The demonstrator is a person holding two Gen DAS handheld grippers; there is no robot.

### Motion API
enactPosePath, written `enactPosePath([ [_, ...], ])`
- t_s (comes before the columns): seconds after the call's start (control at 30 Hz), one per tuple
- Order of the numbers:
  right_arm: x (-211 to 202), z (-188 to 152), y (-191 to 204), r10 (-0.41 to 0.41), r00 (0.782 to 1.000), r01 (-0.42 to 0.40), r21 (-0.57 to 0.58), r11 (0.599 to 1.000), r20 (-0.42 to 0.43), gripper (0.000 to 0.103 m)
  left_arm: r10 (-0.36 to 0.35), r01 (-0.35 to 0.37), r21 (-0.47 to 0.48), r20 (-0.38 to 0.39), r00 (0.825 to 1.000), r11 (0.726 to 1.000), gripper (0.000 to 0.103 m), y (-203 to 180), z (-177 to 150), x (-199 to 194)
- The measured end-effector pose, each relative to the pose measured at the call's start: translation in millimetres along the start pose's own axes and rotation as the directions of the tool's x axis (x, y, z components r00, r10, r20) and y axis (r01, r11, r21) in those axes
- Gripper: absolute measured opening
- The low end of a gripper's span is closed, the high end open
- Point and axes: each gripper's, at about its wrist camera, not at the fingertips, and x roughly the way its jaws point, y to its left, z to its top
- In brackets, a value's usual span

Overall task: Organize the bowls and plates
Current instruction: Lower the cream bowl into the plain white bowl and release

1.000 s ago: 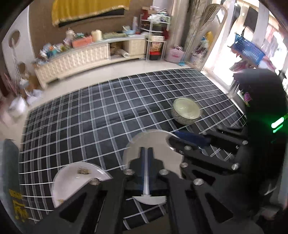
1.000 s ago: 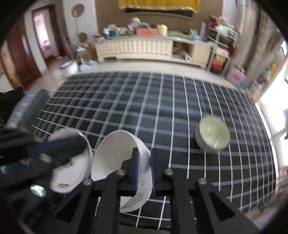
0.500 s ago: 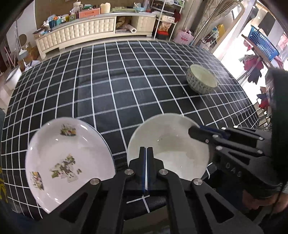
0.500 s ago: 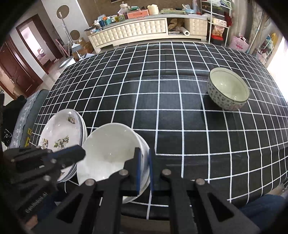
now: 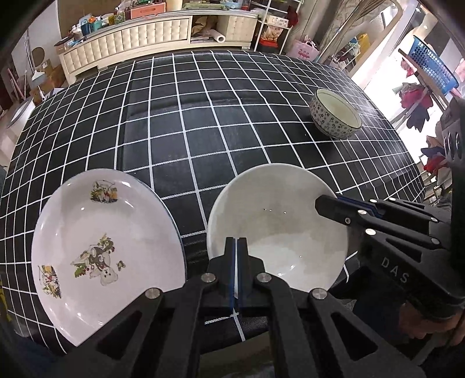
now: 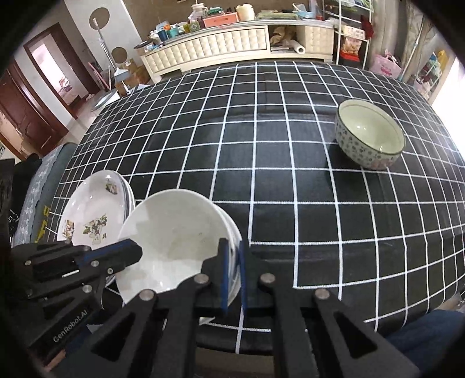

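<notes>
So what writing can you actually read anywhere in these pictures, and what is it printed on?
"D A S" on the right gripper body, left wrist view.
"GenRobot.AI" on the left gripper body, right wrist view.
Yellow lettering on the dark cushion beside the table: cut off, unreadable.
Labels on the cabinet clutter: too small to read.

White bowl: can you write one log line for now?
white bowl | rim pinched by left gripper and right gripper | beside plates

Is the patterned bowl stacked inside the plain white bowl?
No, the patterned bowl sits alone on the checked cloth, far from the plain white bowl.
</notes>
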Motion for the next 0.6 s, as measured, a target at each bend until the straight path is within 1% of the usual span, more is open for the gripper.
enactPosePath([
  [0.13,-10,3,3,-0.013,0.999,0.014,-0.015,1.0,0.03,0.009,0.007,-0.007,0.013,0.013,1.0,1.0,0.0,-4,3,-7],
  [0.27,-21,7,4,-0.007,0.999,0.008,-0.02,1.0,0.052,0.009,0.009,-0.009,0.021,0.035,0.999,1.0,0.0,-7,6,-19],
  [0.43,-39,10,5,-0.009,0.997,0.011,-0.03,0.999,0.082,0.009,0.03,-0.033,0.041,0.085,0.996,0.999,0.0,-14,11,-41],
  [0.53,-53,12,7,-0.033,0.992,0.039,-0.049,0.998,0.121,0.009,0.041,-0.048,0.051,0.124,0.991,0.998,0.0,-18,17,-57],
  [0.6,-64,15,6,-0.026,0.989,0.034,-0.049,0.998,0.143,0.009,0.048,-0.057,0.055,0.146,0.988,0.997,0.0,-21,21,-65],
])
